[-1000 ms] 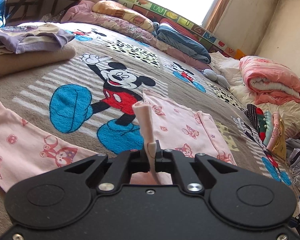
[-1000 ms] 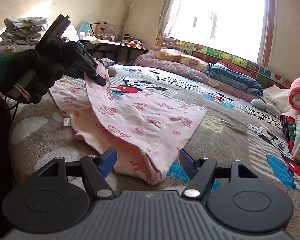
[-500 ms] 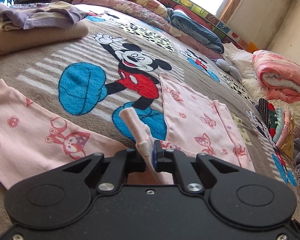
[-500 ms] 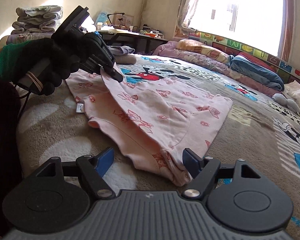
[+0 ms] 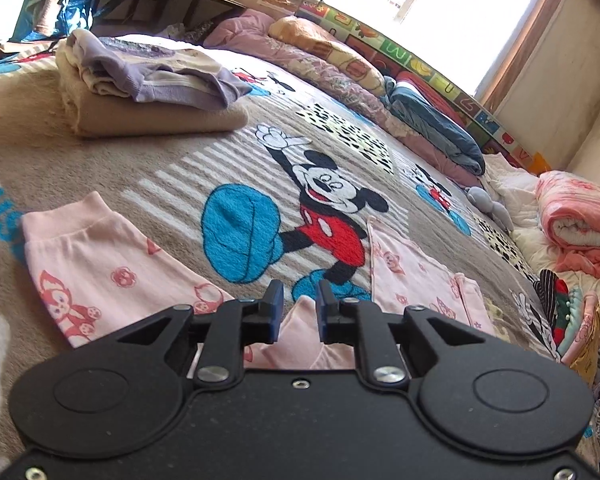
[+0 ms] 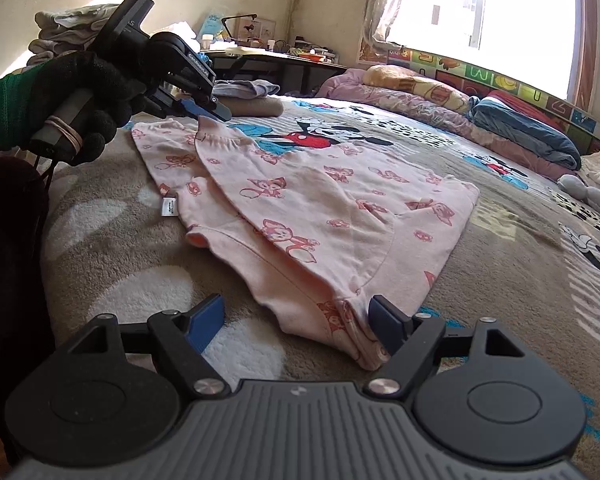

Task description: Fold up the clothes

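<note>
Pink garment half-folded, bed

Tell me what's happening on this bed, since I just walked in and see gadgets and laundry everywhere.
A person is folding a pink printed garment on the cartoon blanket with two handheld grippers. The left gripper is opening over a fold of the pink cloth, its pads no longer pressing it. The right gripper is open around the garment's near corner, not gripping. One half already lies folded over the other. Folded clothes sit stacked farther back.
</note>
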Tool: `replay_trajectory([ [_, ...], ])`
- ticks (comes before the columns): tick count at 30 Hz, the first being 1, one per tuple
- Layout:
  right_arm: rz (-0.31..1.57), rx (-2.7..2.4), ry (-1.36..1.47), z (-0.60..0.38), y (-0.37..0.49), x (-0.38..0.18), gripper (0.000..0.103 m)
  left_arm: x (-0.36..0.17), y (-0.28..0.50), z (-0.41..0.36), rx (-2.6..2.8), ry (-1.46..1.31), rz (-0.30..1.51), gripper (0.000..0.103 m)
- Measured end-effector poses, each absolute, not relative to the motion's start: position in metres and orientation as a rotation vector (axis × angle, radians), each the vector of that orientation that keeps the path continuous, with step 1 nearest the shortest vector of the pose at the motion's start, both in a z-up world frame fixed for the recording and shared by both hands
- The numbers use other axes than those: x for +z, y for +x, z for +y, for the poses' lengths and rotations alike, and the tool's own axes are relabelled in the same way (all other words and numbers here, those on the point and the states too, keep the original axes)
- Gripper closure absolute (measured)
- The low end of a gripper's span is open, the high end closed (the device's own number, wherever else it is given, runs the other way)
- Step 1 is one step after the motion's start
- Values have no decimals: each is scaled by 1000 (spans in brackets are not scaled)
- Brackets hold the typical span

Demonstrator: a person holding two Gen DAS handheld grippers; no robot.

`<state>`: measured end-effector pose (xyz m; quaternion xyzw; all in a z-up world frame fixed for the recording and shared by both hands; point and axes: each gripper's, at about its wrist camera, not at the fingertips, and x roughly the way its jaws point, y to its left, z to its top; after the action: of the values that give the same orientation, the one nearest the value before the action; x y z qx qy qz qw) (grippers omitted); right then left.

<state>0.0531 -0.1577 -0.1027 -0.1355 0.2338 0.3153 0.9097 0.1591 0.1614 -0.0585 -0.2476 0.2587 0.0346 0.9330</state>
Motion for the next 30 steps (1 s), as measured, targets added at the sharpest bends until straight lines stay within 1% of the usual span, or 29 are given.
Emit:
replay_trajectory([
  [2,475,649,-279,-158,52,-99,24,-53,159,150,20,-467,533,90],
  [6,434,658,-275,-156,52,-94,24,-53,181,97,-166,-379,606,90],
  [10,442,693,-245,-152,60,-98,23,-62,218,45,-313,-386,683,90],
  [14,460,705,-210,-154,65,-102,23,-81,267,14,-379,-473,779,90],
  [20,492,714,-123,-163,74,-105,22,-101,310,-8,-388,-572,885,90],
  [28,515,726,-74,-168,81,-106,22,-111,316,-10,-398,-623,886,90],
  [29,517,727,-70,-168,82,-105,22,-107,315,-12,-391,-592,870,98],
  [30,519,727,-68,-168,82,-105,22,-101,313,-14,-382,-551,851,101],
])
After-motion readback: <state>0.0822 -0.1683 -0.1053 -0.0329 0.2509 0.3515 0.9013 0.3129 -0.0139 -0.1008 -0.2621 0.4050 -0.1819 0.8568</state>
